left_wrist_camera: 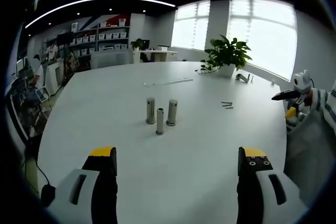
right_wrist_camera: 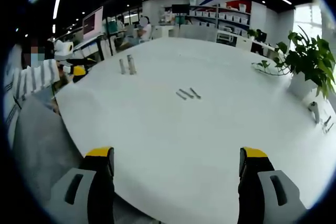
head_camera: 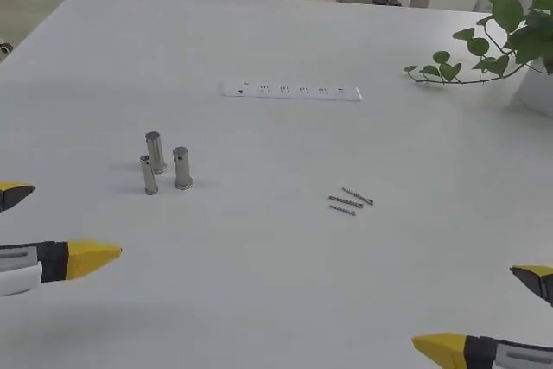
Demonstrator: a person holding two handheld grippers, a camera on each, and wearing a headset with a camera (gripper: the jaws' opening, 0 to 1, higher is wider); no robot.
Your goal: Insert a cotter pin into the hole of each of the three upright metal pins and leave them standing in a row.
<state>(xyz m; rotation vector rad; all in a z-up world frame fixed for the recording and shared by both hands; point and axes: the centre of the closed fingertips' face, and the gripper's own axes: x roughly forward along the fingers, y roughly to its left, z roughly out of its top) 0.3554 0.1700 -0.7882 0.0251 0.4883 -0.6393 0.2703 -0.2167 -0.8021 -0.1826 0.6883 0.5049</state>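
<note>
Three upright metal pins (head_camera: pixel 164 164) stand clustered on the white table, left of centre; they also stand ahead of my left gripper (left_wrist_camera: pixel 177 166), pins (left_wrist_camera: pixel 160 114). Three cotter pins (head_camera: pixel 348 200) lie side by side right of centre, seen as cotter pins (right_wrist_camera: pixel 187 94) ahead of my right gripper (right_wrist_camera: pixel 177 166). The left gripper (head_camera: pixel 47 226) is open at the left edge, well short of the metal pins. At the lower right edge the right gripper (head_camera: pixel 488 313) is open, apart from the cotter pins. Nothing sits between either pair of jaws.
A white power strip (head_camera: pixel 290 91) lies across the table behind the pins. A potted plant (head_camera: pixel 505 36) stands at the far right corner. The table's front edge runs close under both grippers.
</note>
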